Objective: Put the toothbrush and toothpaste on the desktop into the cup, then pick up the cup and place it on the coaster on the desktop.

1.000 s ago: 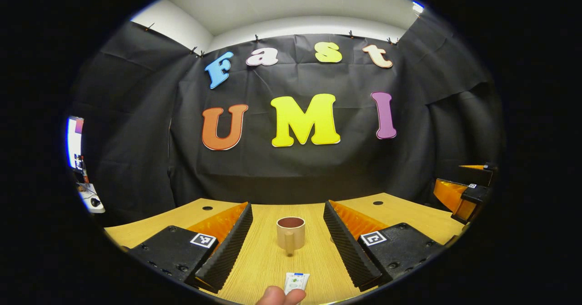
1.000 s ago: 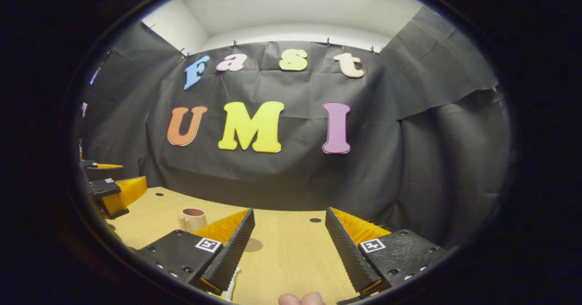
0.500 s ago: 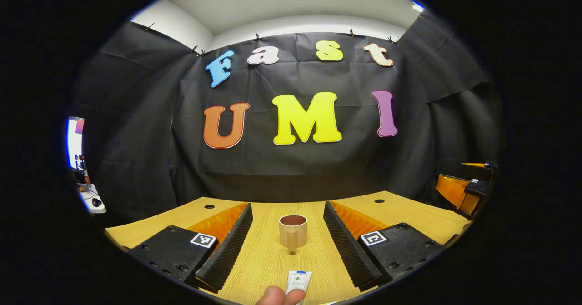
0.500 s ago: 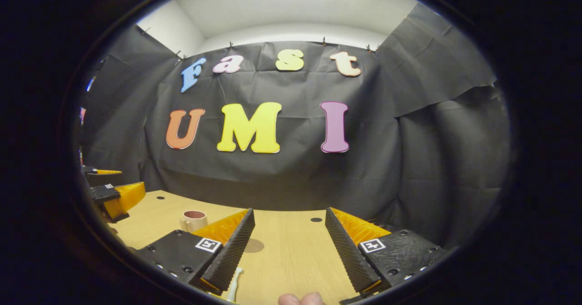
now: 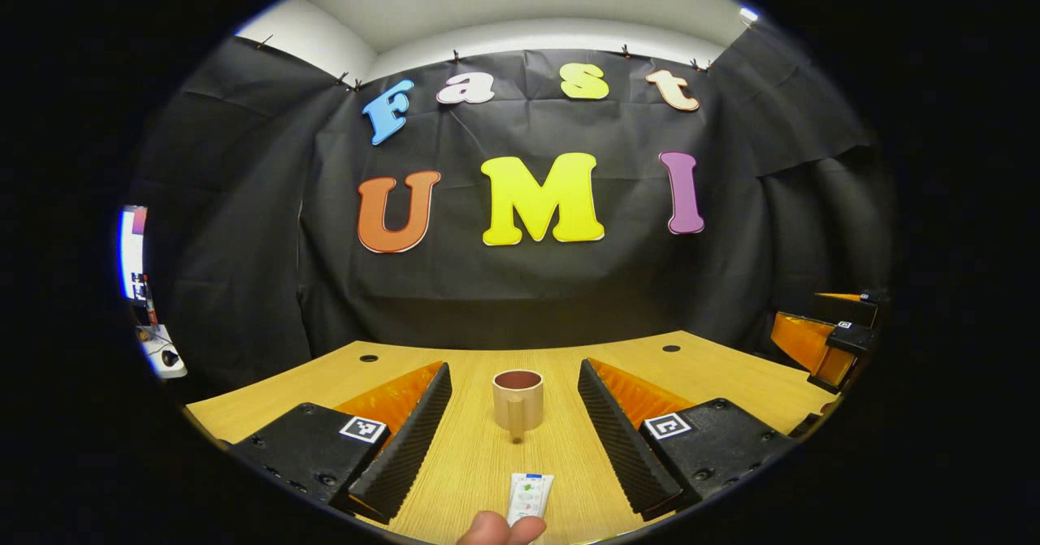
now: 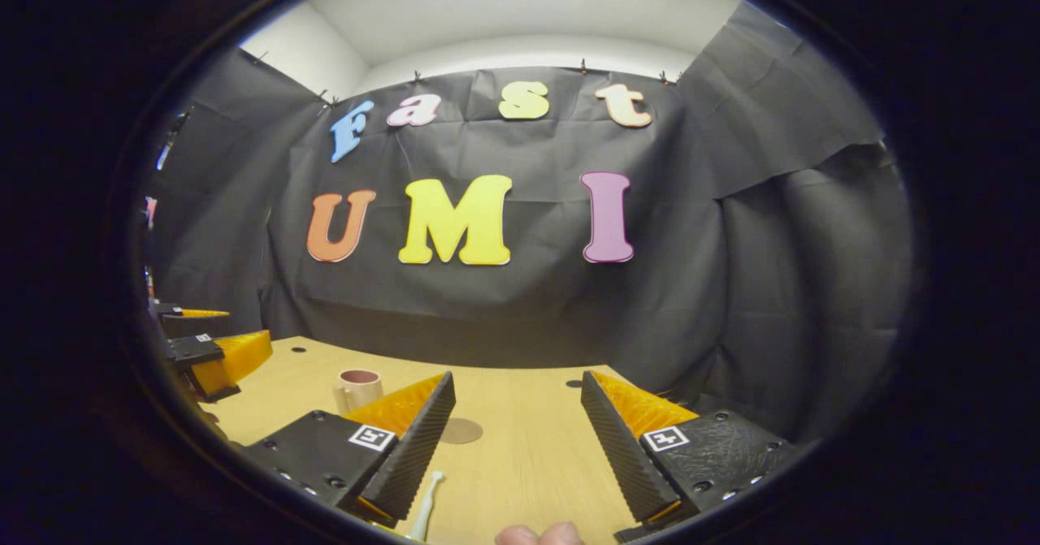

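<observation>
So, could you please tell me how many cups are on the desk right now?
1. The cup stands upright on the desk, straight ahead between the left gripper's fingers, beyond the toothpaste. The right gripper view shows the same cup at far left.

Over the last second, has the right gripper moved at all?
Yes. In the right gripper view the coaster and cup have slid rightward past its fingers, and more of the toothbrush shows, so the open right gripper has swung left.

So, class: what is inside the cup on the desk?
The left gripper view shows only the dark inner wall near the rim of the cup; nothing sticks out. Its bottom is hidden. The toothpaste lies on the desk in front.
</observation>
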